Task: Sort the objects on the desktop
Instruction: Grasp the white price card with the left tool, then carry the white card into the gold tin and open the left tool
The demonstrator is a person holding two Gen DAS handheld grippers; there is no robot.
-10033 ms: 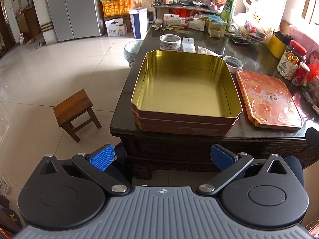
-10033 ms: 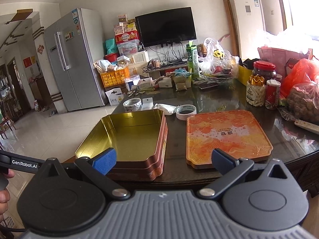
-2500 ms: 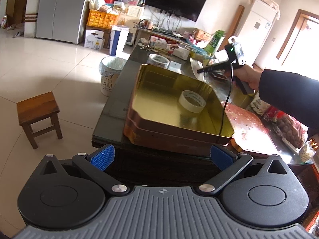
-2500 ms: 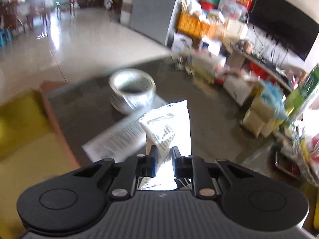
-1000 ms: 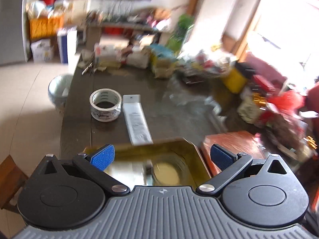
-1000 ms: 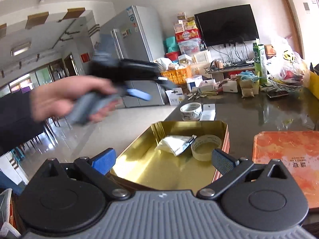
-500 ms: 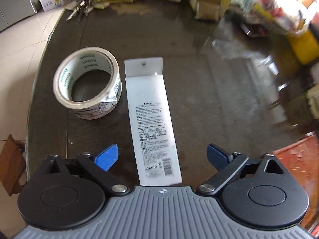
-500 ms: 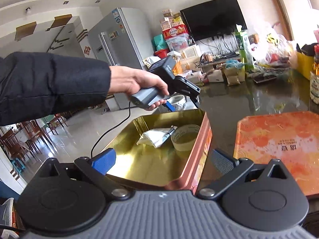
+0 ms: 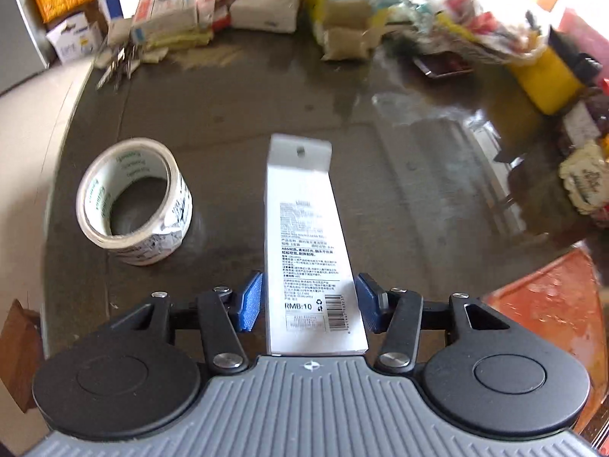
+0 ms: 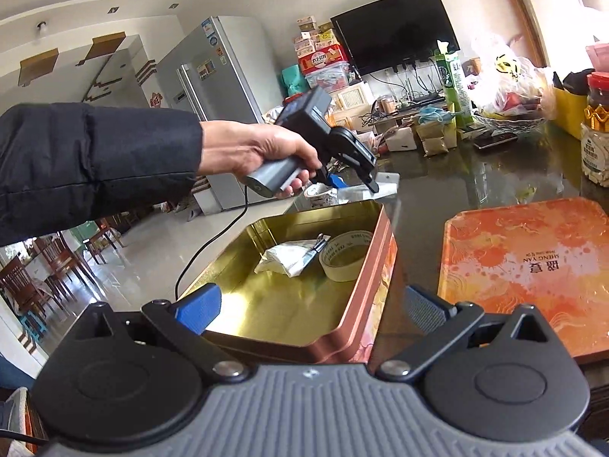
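Note:
A long white package (image 9: pixel 304 236) lies on the dark table (image 9: pixel 228 114), and my left gripper (image 9: pixel 309 301) has closed on its near end, blue pads against both long edges. Left of it stands a printed tape roll (image 9: pixel 133 202). The right wrist view shows a hand holding that left gripper (image 10: pixel 356 184) low over the package (image 10: pixel 384 186), beyond the gold tin (image 10: pixel 365 327). In the tin lie a beige tape roll (image 10: pixel 344 255) and a white pouch (image 10: pixel 285 259). My right gripper (image 10: pixel 312 312) hangs open, holding nothing, above the tin's near corner.
The tin's orange lid (image 10: pixel 533 259) lies flat to the right of the tin. Boxes, bags, a yellow container (image 9: pixel 548 76) and jars (image 10: pixel 595 144) crowd the table's far and right sides. A cable hangs from the left gripper across the tin's left side.
The left gripper's fingers have narrowed from wide apart onto the white package and moved further along it. The right gripper has stayed open and barely shifted.

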